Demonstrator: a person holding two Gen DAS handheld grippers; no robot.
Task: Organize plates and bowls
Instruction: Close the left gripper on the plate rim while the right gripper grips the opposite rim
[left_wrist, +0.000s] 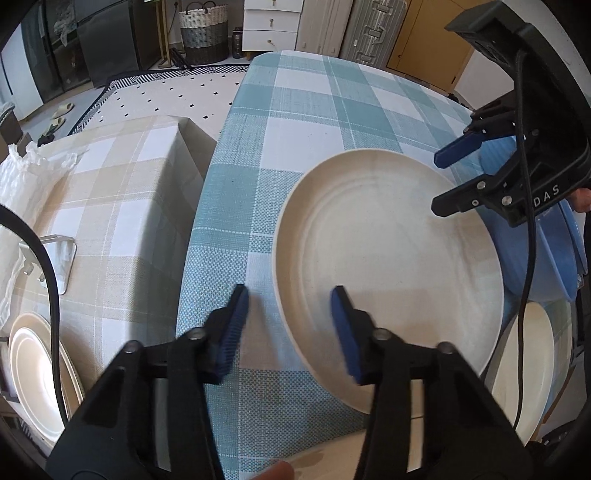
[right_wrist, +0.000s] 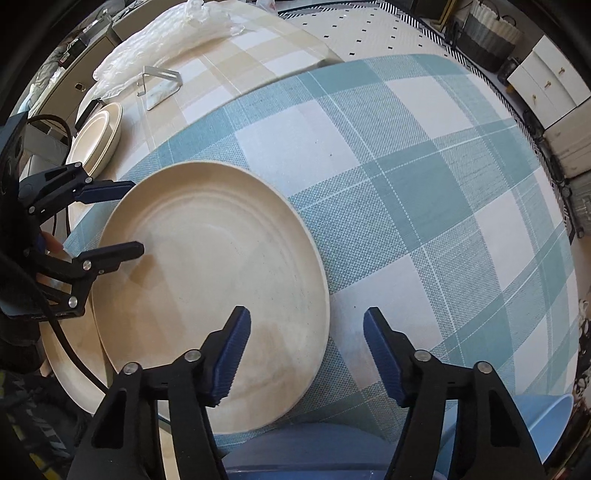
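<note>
While both tools stand spread, the left tool (left_wrist: 290, 317) straddles the cream plate's (left_wrist: 399, 266) rim.

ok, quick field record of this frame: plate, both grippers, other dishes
main plate: large cream plate on the blue-checked tablecloth
left gripper: open, jaws straddling the plate's rim
right gripper: open, jaws straddling the opposite rim
blue dishes: beside the plate
stacked cream plates: on the beige-checked cloth

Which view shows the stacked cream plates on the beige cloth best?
The right wrist view: the stacked cream plates show nearly whole there. In the left wrist view they sit at the frame's lower left edge, crossed by a black cable.
</note>
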